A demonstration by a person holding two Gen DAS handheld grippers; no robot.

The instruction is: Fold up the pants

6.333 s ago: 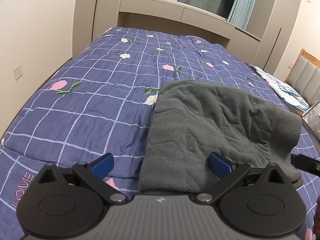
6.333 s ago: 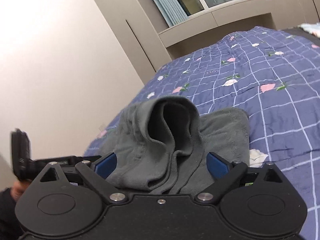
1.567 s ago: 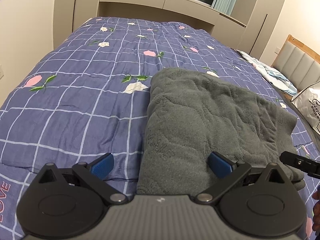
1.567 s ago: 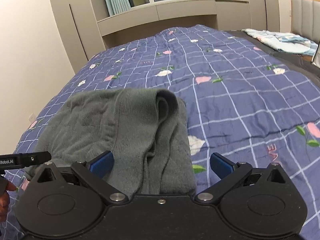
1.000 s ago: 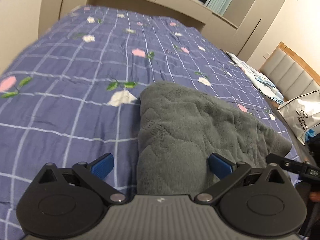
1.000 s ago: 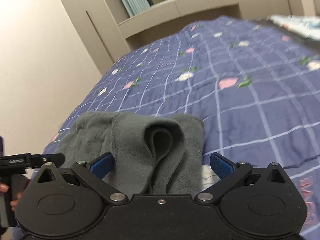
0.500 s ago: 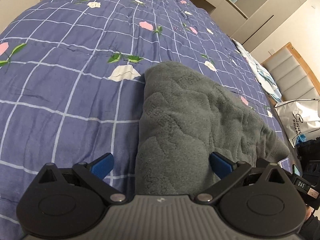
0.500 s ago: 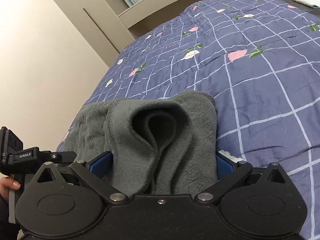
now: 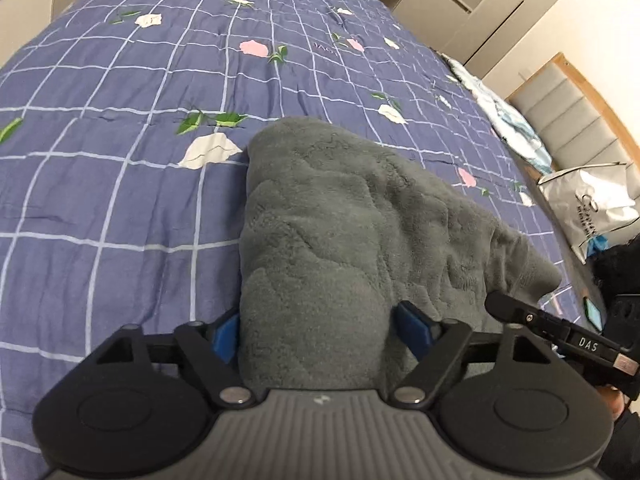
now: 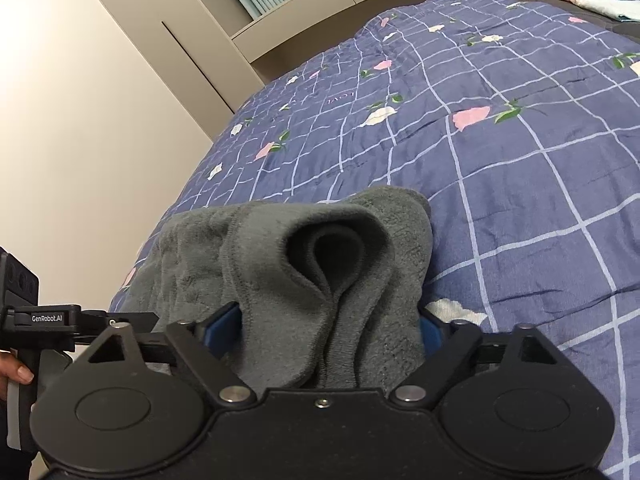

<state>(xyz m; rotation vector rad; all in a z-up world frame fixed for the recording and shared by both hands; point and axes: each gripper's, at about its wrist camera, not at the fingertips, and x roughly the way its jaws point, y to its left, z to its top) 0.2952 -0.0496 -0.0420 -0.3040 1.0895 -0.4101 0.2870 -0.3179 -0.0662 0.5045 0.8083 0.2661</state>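
Observation:
Grey fleece pants (image 9: 340, 220) lie folded in a thick bundle on the blue checked bedspread (image 9: 120, 160). My left gripper (image 9: 318, 328) straddles the near left end of the bundle. Its jaws are closing, and both blue pads touch the cloth's sides. My right gripper (image 10: 326, 328) sits at the other end, where the pants (image 10: 272, 256) show a rolled, looped edge. Its jaws are closing too, with the cloth bunched between the pads (image 10: 222, 326). Each gripper also shows at the edge of the other's view: the right gripper (image 9: 560, 336) and the left gripper (image 10: 80, 320).
The bedspread (image 10: 520, 160) stretches far beyond the pants. A silver bag (image 9: 592, 208) stands past the bed's right edge, and a light blue cloth (image 9: 508, 120) lies by the padded headboard (image 9: 572, 120). Beige wardrobes (image 10: 160, 40) and a wall close the left side.
Both grippers have tipped down over the pants. Their jaws have narrowed from wide open until the pads meet the cloth at each end.

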